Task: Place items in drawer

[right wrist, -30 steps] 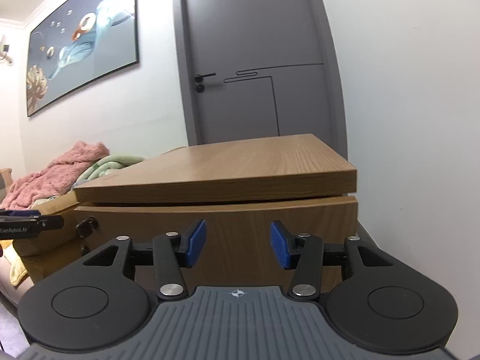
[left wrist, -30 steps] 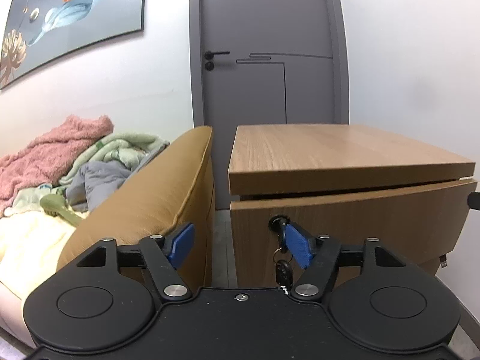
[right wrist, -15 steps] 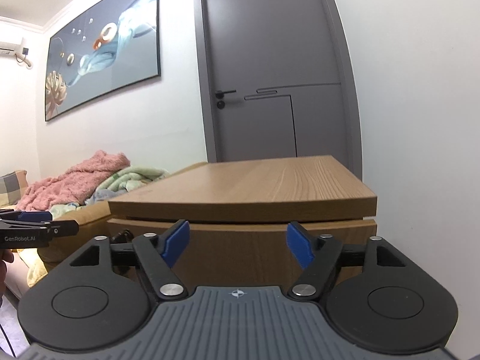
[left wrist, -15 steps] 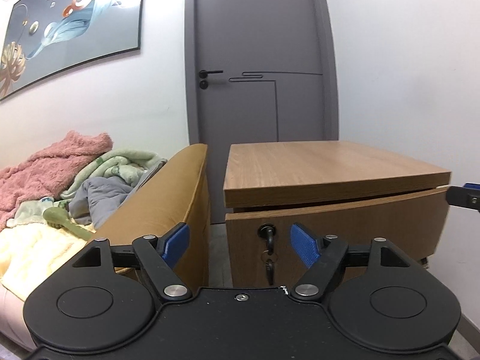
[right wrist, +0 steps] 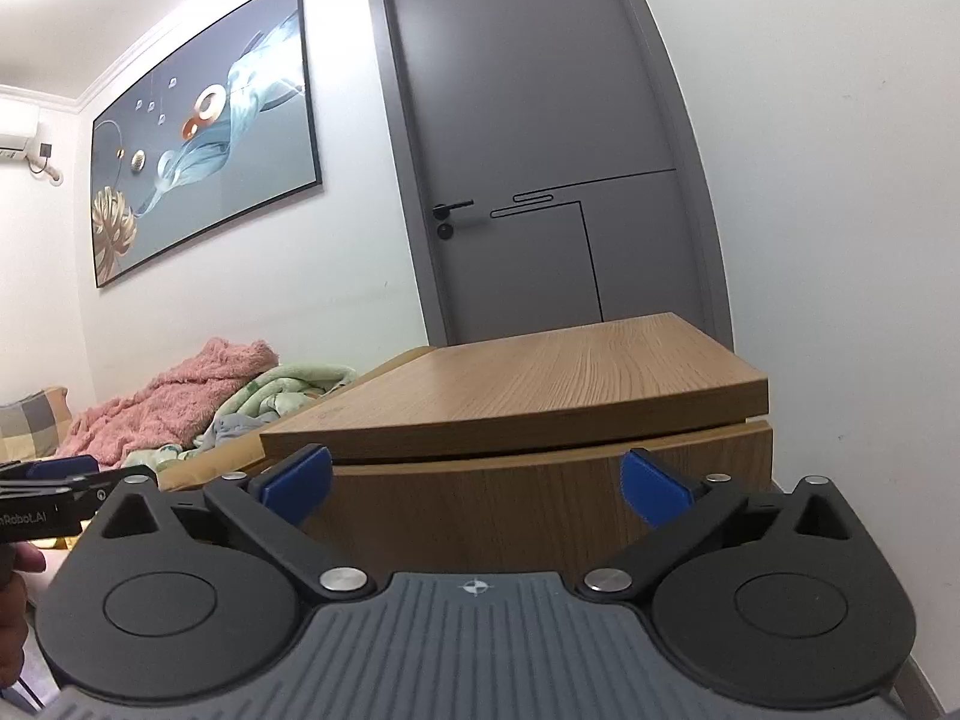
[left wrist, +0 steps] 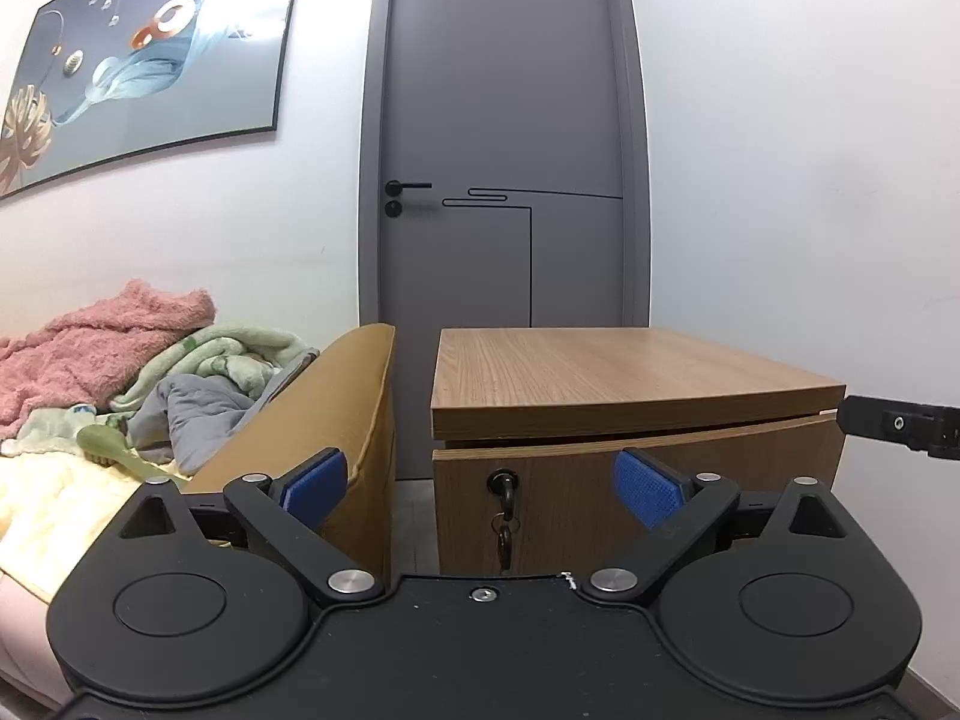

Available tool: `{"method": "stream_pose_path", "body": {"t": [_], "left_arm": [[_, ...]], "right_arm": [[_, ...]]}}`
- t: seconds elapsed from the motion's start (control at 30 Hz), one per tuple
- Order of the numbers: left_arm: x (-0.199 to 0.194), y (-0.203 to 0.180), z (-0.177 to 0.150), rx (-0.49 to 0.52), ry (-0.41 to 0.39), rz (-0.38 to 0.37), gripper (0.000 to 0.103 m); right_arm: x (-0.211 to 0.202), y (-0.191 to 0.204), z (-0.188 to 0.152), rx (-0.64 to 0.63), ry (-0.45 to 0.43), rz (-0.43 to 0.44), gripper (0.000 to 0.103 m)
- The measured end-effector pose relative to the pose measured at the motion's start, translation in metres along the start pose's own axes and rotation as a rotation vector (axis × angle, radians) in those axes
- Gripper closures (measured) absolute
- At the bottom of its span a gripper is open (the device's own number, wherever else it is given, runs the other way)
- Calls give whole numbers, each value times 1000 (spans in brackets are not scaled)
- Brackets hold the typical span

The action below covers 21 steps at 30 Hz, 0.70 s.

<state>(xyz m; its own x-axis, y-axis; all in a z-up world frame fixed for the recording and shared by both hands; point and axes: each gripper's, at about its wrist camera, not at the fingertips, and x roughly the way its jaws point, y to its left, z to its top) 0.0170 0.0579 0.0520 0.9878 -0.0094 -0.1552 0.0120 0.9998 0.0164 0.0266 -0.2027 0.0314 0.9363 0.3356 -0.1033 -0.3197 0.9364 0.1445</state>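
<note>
A wooden nightstand (left wrist: pixel 606 378) stands ahead with its drawer front (left wrist: pixel 708 480) closed under the overhanging top. A black key (left wrist: pixel 503 501) with a second key dangling hangs in the drawer's lock. My left gripper (left wrist: pixel 480 483) is open and empty, a short way back from the drawer, with the lock between its blue pads. In the right wrist view the same nightstand (right wrist: pixel 540 384) and drawer front (right wrist: pixel 480 498) sit close ahead. My right gripper (right wrist: pixel 474 483) is open and empty in front of the drawer.
A tan sofa arm (left wrist: pixel 336 420) stands left of the nightstand, with pink, green and grey blankets (left wrist: pixel 120 360) piled on the seat. A grey door (left wrist: pixel 504 180) is behind, a white wall on the right. The other gripper's tip (left wrist: pixel 900 423) shows at the right edge.
Both grippers have drawn back from the nightstand and tilted upward. Their fingers have spread wider. The left pad that was beside the lock now stands clear of it.
</note>
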Motion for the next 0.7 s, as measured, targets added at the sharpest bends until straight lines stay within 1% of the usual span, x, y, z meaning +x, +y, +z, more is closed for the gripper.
{"method": "stream_pose_path", "body": {"t": [0.07,0.27,0.37,0.47,0.6,0.7], "left_arm": [[-5,0,-3,3,-7,0,4],[-19,2,-8,4,-27,-1,2],[-26,0,-12,13,-38,3,2],[-34,-3,-15,29,-47,5,2],[-42,-5,-20,24,-40,5,2],[-48,-8,-24,35,-34,10,2]], "right_arm": [[-3,6,-4,-32,8,-7,0],[-20,21,-12,-89,-12,-13,0],[-29,23,-16,-80,-16,-11,0],[-38,26,-18,-67,-39,-15,0],[-51,33,-24,-72,-64,-31,0],[-59,38,-29,-81,-67,-35,0]]}}
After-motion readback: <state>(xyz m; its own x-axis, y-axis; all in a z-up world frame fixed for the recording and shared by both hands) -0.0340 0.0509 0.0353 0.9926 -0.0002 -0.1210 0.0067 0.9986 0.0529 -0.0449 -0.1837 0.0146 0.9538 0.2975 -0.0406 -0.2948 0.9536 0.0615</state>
